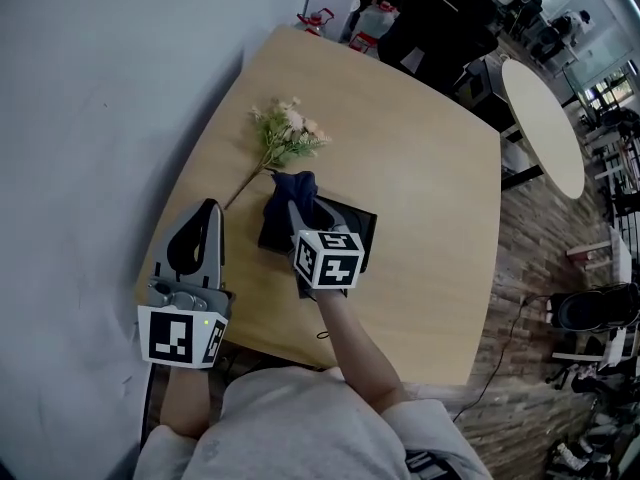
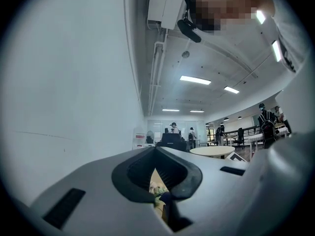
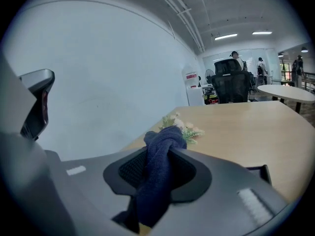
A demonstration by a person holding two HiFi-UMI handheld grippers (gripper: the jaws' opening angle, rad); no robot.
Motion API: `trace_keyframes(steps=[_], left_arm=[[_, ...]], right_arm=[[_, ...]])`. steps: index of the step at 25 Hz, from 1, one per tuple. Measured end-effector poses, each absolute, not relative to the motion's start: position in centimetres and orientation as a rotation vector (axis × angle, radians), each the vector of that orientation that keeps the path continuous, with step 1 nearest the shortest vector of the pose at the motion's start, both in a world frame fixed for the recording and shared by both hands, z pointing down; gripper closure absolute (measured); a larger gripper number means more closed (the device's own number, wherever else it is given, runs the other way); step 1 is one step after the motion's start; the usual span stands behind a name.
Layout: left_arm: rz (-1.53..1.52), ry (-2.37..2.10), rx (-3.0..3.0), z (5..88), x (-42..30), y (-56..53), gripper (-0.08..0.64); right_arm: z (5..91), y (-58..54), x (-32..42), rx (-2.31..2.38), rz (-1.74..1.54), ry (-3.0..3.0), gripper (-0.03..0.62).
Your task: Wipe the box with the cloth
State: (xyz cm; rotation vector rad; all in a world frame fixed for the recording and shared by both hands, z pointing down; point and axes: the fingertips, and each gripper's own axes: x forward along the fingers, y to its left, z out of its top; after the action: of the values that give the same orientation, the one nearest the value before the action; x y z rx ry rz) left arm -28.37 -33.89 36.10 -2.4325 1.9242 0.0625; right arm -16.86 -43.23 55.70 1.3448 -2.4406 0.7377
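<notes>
left tongs [image 1: 210, 208] sit pinched empty beside the box [image 1: 352, 230], right tongs [image 1: 298, 210] clenching cloth [image 1: 296, 184] over it.

Light wood counter [image 1: 420, 168], rounded corners. Plain pale grey wall [image 1: 100, 88] runs along the counter's left side. Right of the counter: wood-look plank floor [image 1: 540, 258]. Pale round table [image 1: 545, 118] near the counter's far right corner. Black office chair [image 1: 435, 18] at the counter's far edge. Beyond the counter: open office, people [image 2: 173, 128] standing far back. White ceiling, strip lights [image 2: 195, 80] on.
</notes>
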Motion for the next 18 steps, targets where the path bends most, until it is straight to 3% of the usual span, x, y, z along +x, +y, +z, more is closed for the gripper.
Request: trace_keyframes(steps=[10,18], left_arm=[[0.04,1.934,-2.459,37.5,-29.5,-34.4,0.552],[0.069,1.877,-2.498,37.1,-27.7,-35.0,0.552]], right_arm=[[61.4,-44.8,-20.3,1.18,0.529,-2.223,0.468],[61.7,-44.9,-15.8,1.235,0.581,-2.177,0.469]])
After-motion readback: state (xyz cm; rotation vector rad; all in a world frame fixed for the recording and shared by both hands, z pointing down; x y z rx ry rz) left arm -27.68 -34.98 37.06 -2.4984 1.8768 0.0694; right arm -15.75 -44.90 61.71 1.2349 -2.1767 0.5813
